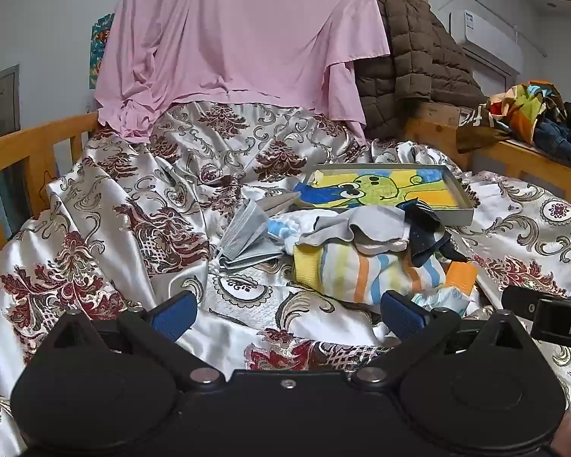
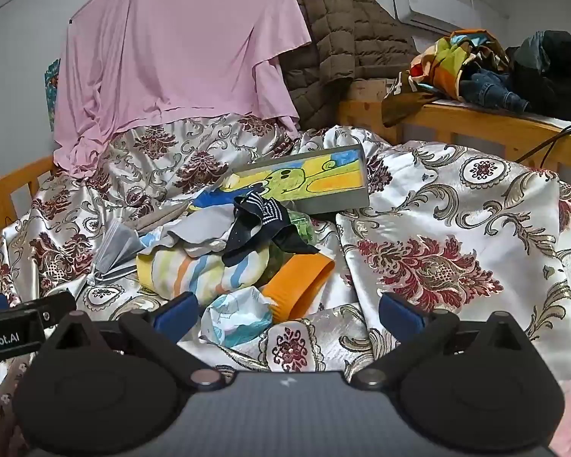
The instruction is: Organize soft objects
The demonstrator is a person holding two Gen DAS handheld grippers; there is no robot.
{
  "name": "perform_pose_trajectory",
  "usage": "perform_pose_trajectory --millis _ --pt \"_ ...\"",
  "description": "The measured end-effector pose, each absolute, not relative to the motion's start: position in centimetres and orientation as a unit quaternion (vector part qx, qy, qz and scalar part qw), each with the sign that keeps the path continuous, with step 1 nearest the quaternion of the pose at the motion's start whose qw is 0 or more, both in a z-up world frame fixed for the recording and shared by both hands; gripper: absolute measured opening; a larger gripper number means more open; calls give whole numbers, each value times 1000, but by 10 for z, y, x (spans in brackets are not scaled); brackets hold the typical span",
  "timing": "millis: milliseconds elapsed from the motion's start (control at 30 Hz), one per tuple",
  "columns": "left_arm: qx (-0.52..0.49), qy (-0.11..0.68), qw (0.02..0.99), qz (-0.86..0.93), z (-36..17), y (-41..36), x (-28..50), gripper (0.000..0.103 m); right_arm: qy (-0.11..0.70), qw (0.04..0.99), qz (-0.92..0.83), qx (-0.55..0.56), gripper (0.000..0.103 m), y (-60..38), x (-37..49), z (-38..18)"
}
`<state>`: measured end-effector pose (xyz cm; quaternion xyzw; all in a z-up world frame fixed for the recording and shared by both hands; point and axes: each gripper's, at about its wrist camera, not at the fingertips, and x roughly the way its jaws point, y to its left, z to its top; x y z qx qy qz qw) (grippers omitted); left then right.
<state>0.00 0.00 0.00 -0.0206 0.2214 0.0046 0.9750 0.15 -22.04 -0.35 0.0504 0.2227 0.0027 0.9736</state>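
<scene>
Left wrist view: your left gripper [image 1: 287,314] hovers low over the patterned bedspread [image 1: 106,251], its blue-padded jaws spread as wide as they go, with nothing between them but bare cloth.
Right wrist view: your right gripper [image 2: 288,314] is likewise spread fully and holds nothing; a crumpled white-and-blue cloth [image 2: 236,318] lies just ahead of its left finger, not touched.
Soft pile: the things to sort lie in one heap just beyond both grippers, in the middle of the bed.
Pile contents, counted: one striped garment [image 1: 369,272] with yellow, orange and blue bands; one grey cloth [image 1: 361,226] draped on top of it; one dark navy piece [image 2: 264,224] with white stripes lying over both; one orange cuffed piece [image 2: 299,285] beside them; one grey folded face mask [image 1: 243,234] at the pile's left edge. More may be buried; you cannot tell.
Tray: one shallow grey box [image 1: 390,190] with a cartoon drawing inside sits just behind the pile, with no cloth in it.
Backdrop: one pink sheet [image 1: 240,42] hangs behind, one brown quilted jacket [image 1: 411,53] beside it.
Progress: judged from the heap, nothing is sorted yet; every piece remains to be picked out and placed.
</scene>
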Motion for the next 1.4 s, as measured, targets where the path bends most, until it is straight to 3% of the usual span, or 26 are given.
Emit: perform_pose_trajectory --millis 1400 --pt "-20 219 975 6 3 0 -1 102 225 973 8 54 103 -218 2 -4"
